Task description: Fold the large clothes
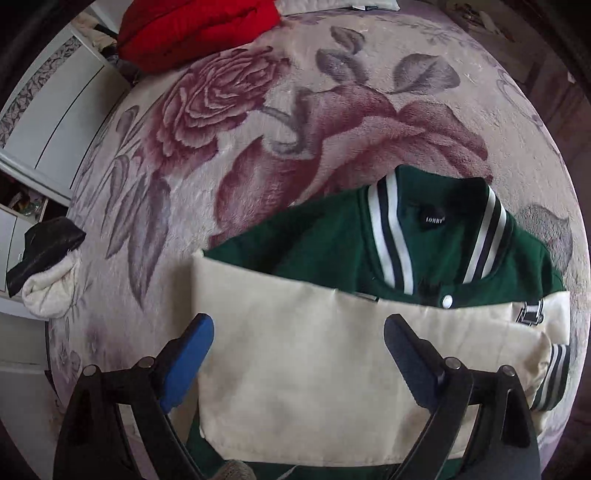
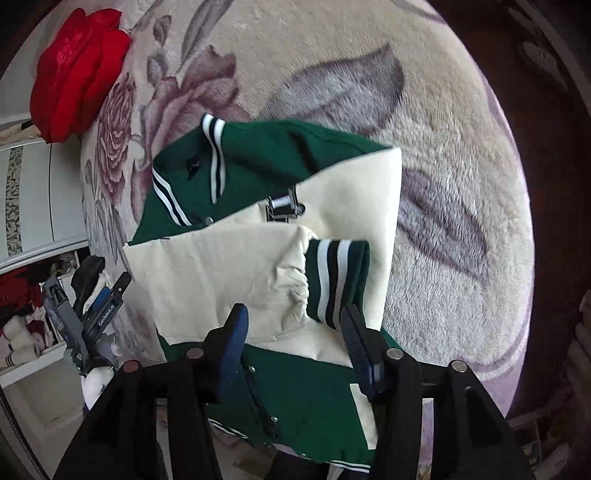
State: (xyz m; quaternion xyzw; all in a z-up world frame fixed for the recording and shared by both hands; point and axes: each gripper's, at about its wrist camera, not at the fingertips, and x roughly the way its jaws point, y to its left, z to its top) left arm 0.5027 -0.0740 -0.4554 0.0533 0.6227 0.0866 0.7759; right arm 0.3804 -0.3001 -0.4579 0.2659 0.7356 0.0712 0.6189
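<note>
Jacket [image 1: 325, 251]: green varsity type, striped collar, lay front-up on the floral blanket [image 1: 258, 122]; both cream sleeves folded across the chest.
Cream sleeves [image 1: 332, 354]: crossed over the body; the striped cuff [image 2: 334, 280] of one rested on top.
Left gripper [image 1: 299, 354]: fingers spread wide above the folded sleeve, nothing between the blue pads [image 1: 192, 354], no visible contact.
Right gripper [image 2: 295, 332]: fingers partly apart just above the cuff; empty.
Red cushion [image 1: 195, 29]: at the blanket's far edge, well apart from the jacket.
White cabinet [image 1: 55, 110]: beside the bed.
</note>
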